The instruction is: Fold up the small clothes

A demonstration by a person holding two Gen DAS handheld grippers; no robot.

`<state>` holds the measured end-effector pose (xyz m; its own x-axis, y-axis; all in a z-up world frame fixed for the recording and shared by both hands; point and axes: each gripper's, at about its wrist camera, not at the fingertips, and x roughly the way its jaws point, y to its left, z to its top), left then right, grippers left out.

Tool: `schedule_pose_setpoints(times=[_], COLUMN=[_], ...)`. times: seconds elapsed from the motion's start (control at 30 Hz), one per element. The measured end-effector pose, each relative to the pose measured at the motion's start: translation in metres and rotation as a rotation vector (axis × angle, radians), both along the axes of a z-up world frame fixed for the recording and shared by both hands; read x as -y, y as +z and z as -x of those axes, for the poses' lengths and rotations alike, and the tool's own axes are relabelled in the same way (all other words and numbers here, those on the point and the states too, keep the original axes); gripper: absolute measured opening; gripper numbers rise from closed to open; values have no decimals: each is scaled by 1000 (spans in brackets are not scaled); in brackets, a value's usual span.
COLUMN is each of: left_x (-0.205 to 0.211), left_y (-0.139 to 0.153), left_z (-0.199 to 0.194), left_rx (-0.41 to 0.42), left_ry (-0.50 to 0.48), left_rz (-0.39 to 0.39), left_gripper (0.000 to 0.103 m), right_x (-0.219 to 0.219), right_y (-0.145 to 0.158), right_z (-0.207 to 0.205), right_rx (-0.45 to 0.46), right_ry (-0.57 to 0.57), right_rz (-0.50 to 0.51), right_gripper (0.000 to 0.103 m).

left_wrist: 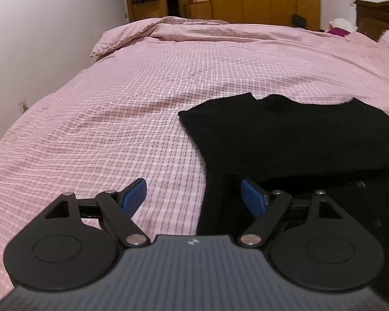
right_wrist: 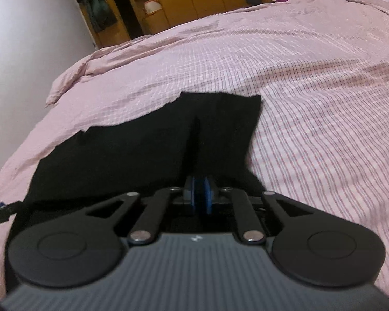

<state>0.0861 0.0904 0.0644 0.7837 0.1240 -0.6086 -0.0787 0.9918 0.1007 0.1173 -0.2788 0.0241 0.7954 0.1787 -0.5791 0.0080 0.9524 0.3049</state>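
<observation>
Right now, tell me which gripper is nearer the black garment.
Right. The right gripper is shut, pinching the black garment. The left gripper hangs open at the garment's near edge, gripping nothing.

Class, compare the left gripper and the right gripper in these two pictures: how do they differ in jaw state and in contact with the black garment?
The left gripper stands wide open; the right gripper is shut. The left holds nothing, one finger over the pink bedcover; the right pinches the black garment. Both have blue pads.
</observation>
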Motion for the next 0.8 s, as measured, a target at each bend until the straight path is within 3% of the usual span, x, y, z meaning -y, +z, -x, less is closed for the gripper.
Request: schedule_pose_setpoints(times=[0.07,0.13,0.17,0.47,0.67,0.8], left_x=[0,-2,-2,-2,3,1], left_y=[5,9,11,12,-1,-13], left_z=[16,31,40,102,137,155], left_rx=[-3,-4,-7,-46,-66,-104], left_ry=[-18,-29,-34,-49,-62,-70], left_rz=[-11,-18,-16,94,131,195], left_gripper=[84,84,84,84,84,84], right_x=[1,2,4,6,7,11], right_y=[2,5,6,16,11,4], right_z=[17,36,47,110,145,163], right_rx=[-1,9,25,7,-26,-55], right_ry=[-3,-4,-5,15,7,8], right_rz=[5,4,0,50,99,94], right_gripper=[21,60,62,62,62,62])
